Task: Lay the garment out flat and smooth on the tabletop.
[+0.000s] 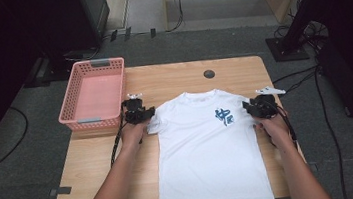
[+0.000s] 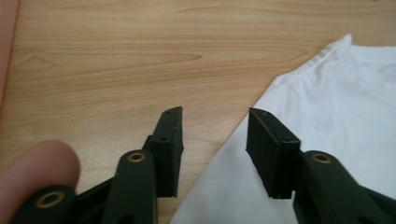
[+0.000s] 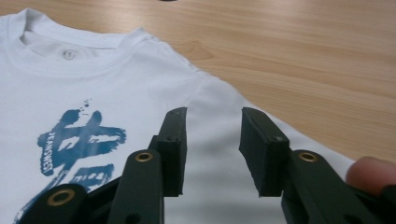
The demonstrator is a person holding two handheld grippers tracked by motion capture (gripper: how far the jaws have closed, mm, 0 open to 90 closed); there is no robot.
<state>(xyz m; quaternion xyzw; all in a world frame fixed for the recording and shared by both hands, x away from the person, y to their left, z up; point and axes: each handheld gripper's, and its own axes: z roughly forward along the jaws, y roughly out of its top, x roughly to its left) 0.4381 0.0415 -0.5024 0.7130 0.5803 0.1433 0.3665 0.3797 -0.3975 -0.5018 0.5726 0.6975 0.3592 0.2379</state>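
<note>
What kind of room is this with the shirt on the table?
Probably a lab or workshop for recording tasks: a small wooden table on grey carpet, cables trailing across the floor, and dark equipment stands around it.

One white T-shirt (image 1: pixel 210 151), one pink basket (image 1: pixel 93 94), two grippers: left gripper (image 1: pixel 138 115), right gripper (image 1: pixel 256 106).

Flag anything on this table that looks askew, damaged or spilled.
Nothing stands out. The white T-shirt lies flat and face up on the table, its hem reaching the near edge. The pink basket sits upright at the far left corner. The left gripper and right gripper are open at the sleeves.
</note>
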